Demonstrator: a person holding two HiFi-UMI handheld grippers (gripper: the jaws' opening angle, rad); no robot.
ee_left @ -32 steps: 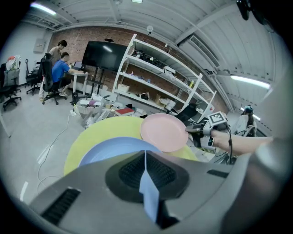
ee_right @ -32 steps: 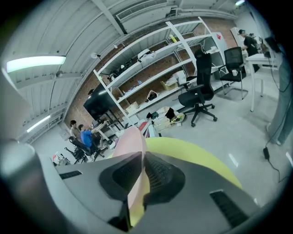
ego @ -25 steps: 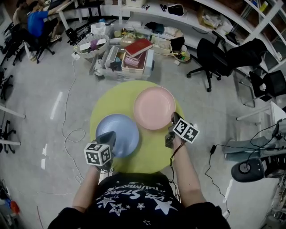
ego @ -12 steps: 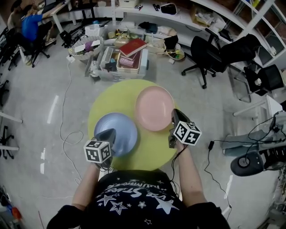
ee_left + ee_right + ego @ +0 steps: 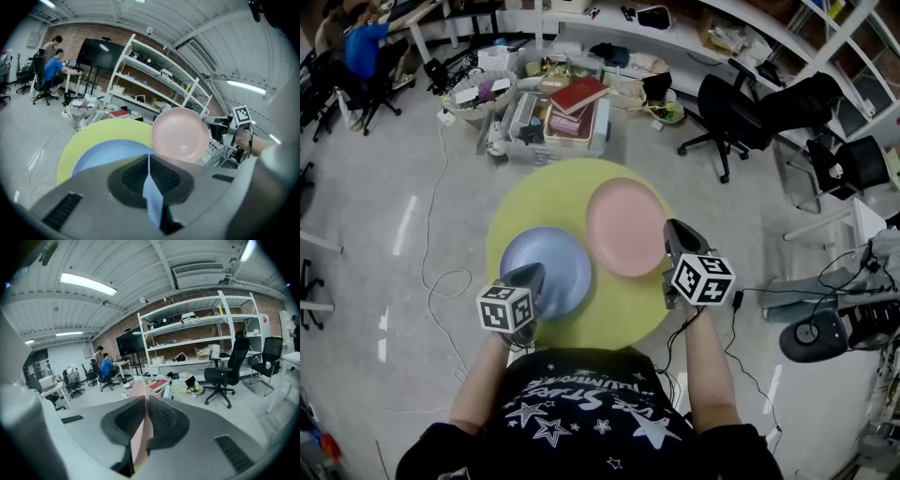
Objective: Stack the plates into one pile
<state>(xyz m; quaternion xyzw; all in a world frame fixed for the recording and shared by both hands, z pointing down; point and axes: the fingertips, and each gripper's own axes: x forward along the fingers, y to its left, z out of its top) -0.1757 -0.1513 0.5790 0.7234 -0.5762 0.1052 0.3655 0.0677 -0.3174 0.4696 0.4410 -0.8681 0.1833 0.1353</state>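
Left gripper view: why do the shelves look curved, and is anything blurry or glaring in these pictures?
Left gripper view: the wide lens bows the shelves and blackens the corners; the left tongs, close up, look soft. Right gripper view: same bowing; ceiling lamps glare white. Head view: evenly lit, sheen streaks on the floor.

No legible text. White lettering on the person's star-print shirt (image 5: 581, 403) is too small to read. The left marker cube (image 5: 504, 309) and right marker cube (image 5: 701, 278) bear only square black-and-white patterns (no characters).
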